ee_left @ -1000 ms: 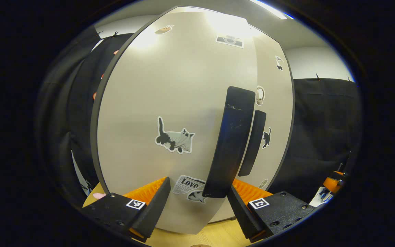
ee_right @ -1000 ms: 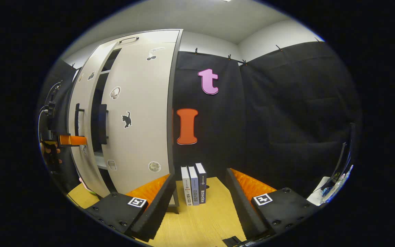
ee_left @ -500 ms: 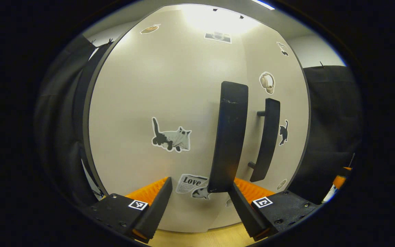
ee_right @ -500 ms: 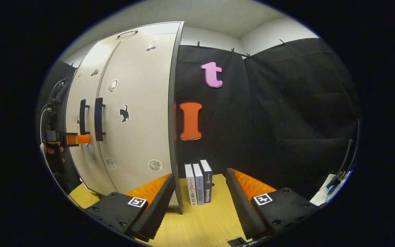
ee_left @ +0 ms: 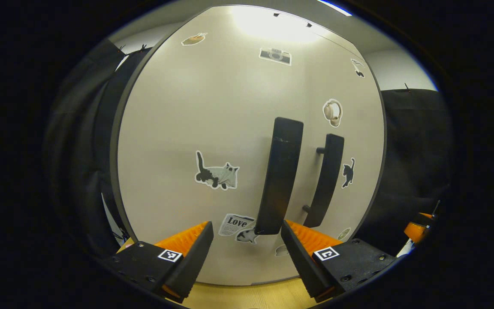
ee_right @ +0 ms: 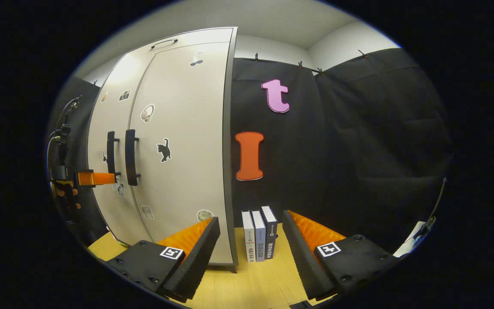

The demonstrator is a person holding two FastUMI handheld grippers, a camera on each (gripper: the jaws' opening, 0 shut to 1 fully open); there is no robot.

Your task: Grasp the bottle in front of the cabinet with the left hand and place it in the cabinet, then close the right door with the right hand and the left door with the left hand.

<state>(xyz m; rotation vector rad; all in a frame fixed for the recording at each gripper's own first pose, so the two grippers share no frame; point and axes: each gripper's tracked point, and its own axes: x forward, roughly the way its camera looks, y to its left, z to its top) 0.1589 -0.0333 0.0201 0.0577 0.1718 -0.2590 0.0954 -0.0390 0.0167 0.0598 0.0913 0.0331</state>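
Bottle hidden behind shut cabinet [ee_right: 178,141] doors. Left gripper [ee_left: 243,253] jaws wide, left door handle [ee_left: 279,176] just ahead. Right gripper [ee_right: 250,251] wide, empty. Door gap seen 1.0 s ago now closed.

i see three books [ee_right: 259,235] standing upright, side by side and touching, on the wooden table [ee_right: 251,283]. they sit near the black cloth wall [ee_right: 358,150], which is clipped up along its top edge. above it i note a pale wall [ee_right: 268,47] and a ceiling [ee_right: 251,17]. a strip light [ee_left: 335,7] glows overhead in the left gripper view.
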